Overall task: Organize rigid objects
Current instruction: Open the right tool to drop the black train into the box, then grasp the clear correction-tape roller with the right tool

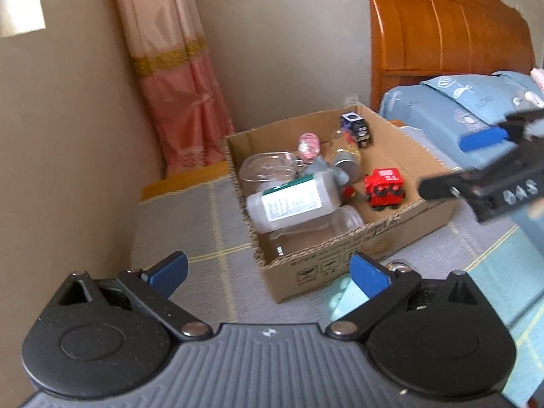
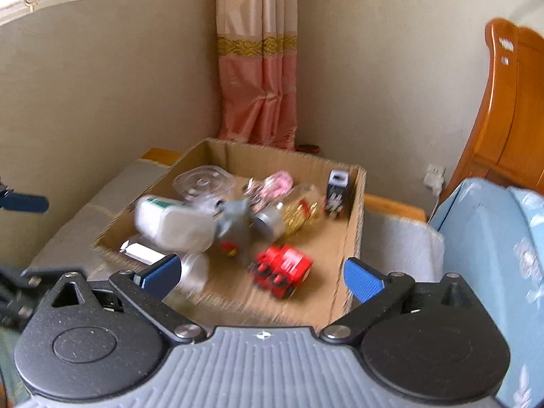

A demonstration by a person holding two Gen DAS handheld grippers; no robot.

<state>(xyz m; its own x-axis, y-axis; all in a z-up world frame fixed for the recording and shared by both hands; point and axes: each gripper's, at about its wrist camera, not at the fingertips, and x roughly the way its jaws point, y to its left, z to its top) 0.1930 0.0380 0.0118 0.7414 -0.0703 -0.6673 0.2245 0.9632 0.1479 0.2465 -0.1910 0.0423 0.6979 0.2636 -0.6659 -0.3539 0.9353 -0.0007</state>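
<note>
An open cardboard box (image 1: 343,265) (image 2: 353,224) stands on the mat. It holds a white bottle with a green label (image 1: 292,204) (image 2: 173,224), clear jars (image 1: 265,170), a red toy train (image 1: 382,188) (image 2: 282,270), a dark toy train (image 1: 355,127) (image 2: 336,193), a grey figure (image 2: 234,227), a metal tin (image 1: 346,166) and a pink item (image 1: 308,144). My left gripper (image 1: 268,273) hangs open and empty before the box's near corner. My right gripper (image 2: 261,276) (image 1: 442,165) is open and empty over the box's near side, just above the red train.
A bed with a light blue sheet (image 1: 452,102) and a wooden headboard (image 1: 442,23) flanks the box on the right. A pink curtain (image 2: 258,68) and beige walls close the corner behind. A small shiny object (image 1: 397,267) lies on the grey mat (image 1: 204,231).
</note>
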